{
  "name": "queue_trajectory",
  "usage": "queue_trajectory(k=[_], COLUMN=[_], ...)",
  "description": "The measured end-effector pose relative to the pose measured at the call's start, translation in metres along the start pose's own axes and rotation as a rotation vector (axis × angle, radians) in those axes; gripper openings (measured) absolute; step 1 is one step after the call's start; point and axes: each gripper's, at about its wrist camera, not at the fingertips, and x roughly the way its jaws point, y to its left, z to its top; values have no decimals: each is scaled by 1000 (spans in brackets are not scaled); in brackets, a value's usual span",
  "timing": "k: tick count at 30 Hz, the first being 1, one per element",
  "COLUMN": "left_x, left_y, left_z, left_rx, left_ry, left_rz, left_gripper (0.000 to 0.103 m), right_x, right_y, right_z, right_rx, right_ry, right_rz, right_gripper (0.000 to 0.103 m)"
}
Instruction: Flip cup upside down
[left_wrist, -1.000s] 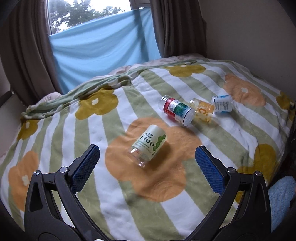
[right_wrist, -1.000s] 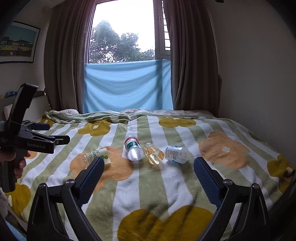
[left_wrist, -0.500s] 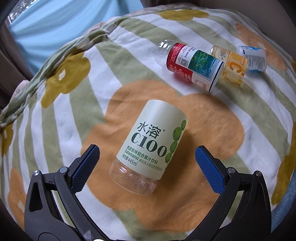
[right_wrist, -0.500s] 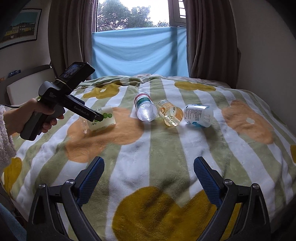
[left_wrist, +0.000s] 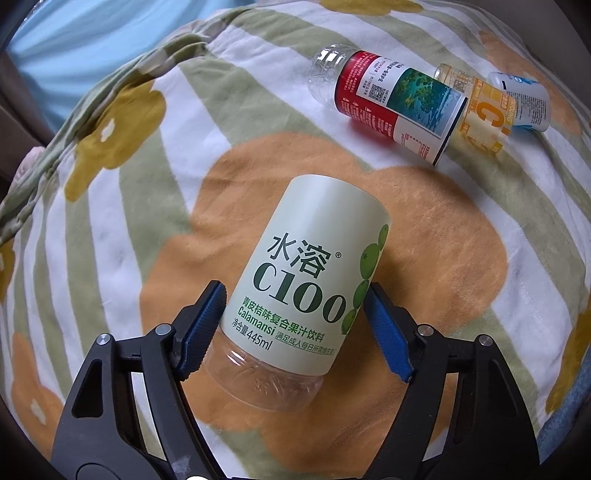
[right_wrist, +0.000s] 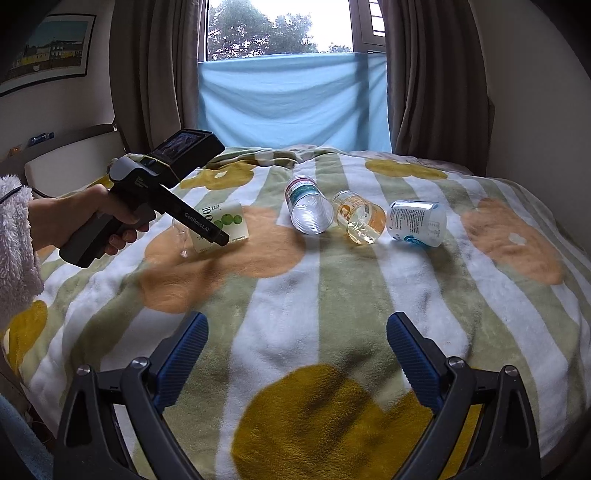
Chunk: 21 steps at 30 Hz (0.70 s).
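Observation:
A cut-bottle cup with a pale green C100 label lies on its side on the flowered blanket, clear base toward me. My left gripper is closed around its lower part, both blue pads touching its sides. The same cup shows in the right wrist view, partly hidden behind the left gripper. My right gripper is open and empty, low over the near part of the blanket.
Three more cut-bottle cups lie on their sides to the right: red-labelled, orange-labelled, blue-and-white. Curtains and a blue cloth stand behind the bed.
My left gripper has come down to the green-label cup and its jaws have closed onto its sides. The right gripper has dipped lower and stays open.

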Motion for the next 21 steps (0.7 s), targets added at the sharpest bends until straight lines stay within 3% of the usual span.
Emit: queue_trajectory(k=[5, 10, 16, 21], left_x=[-21, -66, -116, -109], left_y=[0, -7, -40, -64], left_z=[-3, -15, -56, -91], left_rx=[-10, 4, 55, 59], left_ry=[-28, -52, -59, -25], left_rz=[14, 19, -1, -18], left_gripper=[70, 69, 69, 69], right_x=[-2, -9, -23, -29], right_y=[5, 8, 7, 1], right_z=[-1, -2, -2, -2], right_rx=[-26, -39, -25, 14], right_ry=[-30, -63, -104, -117], right_rz=[26, 49, 65, 77], right_gripper=[96, 96, 96, 96])
